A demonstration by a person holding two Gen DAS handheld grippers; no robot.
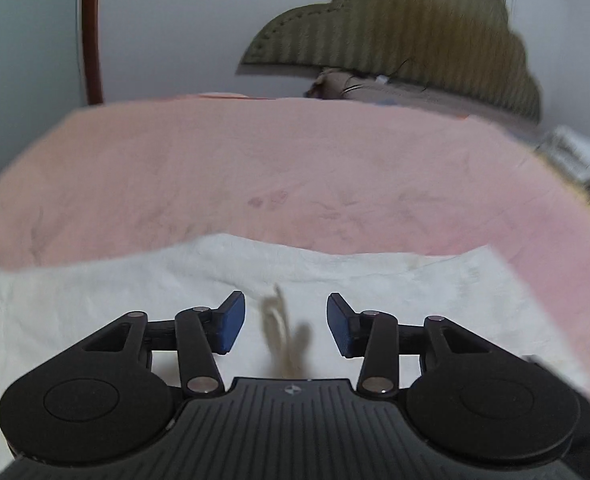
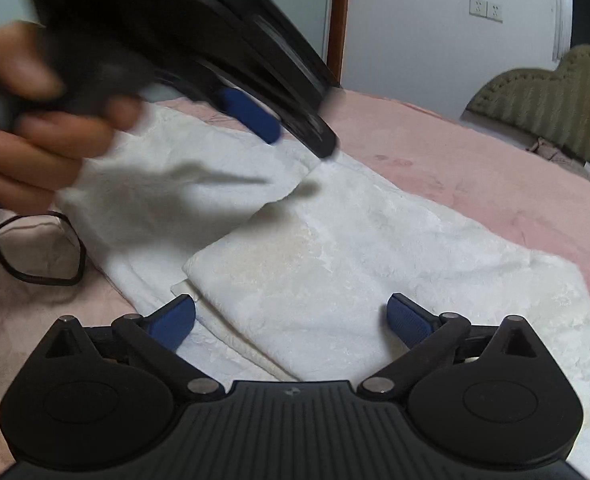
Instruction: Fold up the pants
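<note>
White pants (image 2: pixel 335 240) lie folded on a pink bed cover (image 2: pixel 475 168). My right gripper (image 2: pixel 291 320) hovers over the near end of the fold, open wide, with nothing pressed between its blue pads. In the left wrist view the pants (image 1: pixel 415 292) fill the foreground, and a beige drawstring (image 1: pixel 283 332) hangs blurred between the fingertips. My left gripper (image 1: pixel 286 326) is open and its pads do not touch the cord. From the right wrist view the left gripper (image 2: pixel 271 128) appears blurred above the far part of the pants, with a hand (image 2: pixel 35 152) holding it.
An olive padded headboard (image 1: pixel 407 36) stands beyond the bed, with pillows or bedding (image 1: pixel 375 88) below it. A black cable (image 2: pixel 47 272) loops on the cover left of the pants. A wooden door frame (image 1: pixel 91 32) and wall sockets (image 2: pixel 485 10) are behind.
</note>
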